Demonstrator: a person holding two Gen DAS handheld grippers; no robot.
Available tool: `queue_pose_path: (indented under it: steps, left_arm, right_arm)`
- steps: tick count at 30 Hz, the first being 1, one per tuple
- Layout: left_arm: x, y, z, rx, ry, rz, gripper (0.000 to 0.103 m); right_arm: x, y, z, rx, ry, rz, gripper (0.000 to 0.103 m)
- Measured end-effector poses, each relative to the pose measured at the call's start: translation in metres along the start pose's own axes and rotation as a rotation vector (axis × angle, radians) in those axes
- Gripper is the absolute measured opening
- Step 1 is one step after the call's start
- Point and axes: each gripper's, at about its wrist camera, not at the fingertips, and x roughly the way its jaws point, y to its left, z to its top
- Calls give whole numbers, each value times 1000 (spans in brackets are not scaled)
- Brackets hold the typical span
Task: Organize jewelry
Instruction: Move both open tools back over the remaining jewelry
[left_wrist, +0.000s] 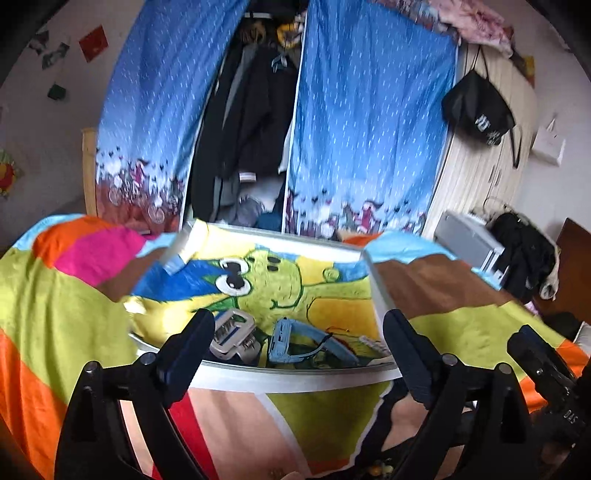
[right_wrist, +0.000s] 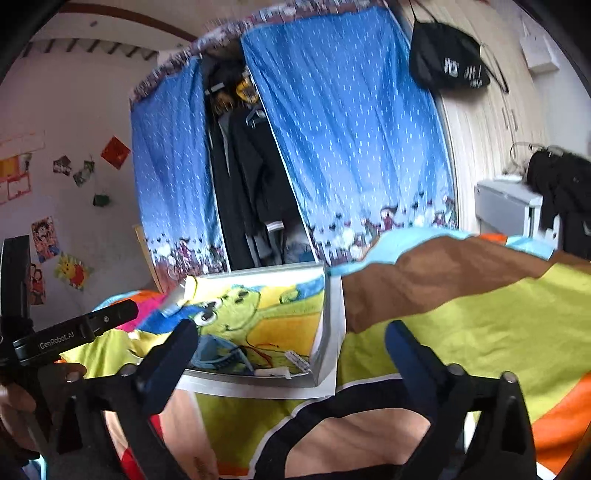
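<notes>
- Right gripper (right_wrist: 291, 343), fingers spread wide, hovers above a colourful blanket (right_wrist: 480, 325).
- Shallow white box (right_wrist: 328, 332) ahead holds a blue watch (right_wrist: 218, 350) near its front edge.

Box top: open from above, white box (left_wrist: 295, 380) unlidded.
Box floor: grey watch (left_wrist: 232, 338) and blue watch (left_wrist: 295, 341) crowd the near wall.
Box right: bare blanket (right_wrist: 480, 325).
</notes>
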Motion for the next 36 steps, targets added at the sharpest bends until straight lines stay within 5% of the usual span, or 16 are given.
queue_pose_path:
  steps: [8,20,27,36]
  left_arm:
    - [-81,-3,-11,51,-97,-28,95]
    - [-158,3,-56,99,-116,-42,95]
    - [-176,15,-95,114,-77,-27,96]
    - [-156,29,-155,148,90,-28,96]
  right_arm:
    - [-70,36,0,-86,-88,15,103]
    - [-133,75,-37,-119,-106,30,103]
    - [-151,84,-69,-155,-56,13,103]
    - [-146,77,-139,-156,112,15,103]
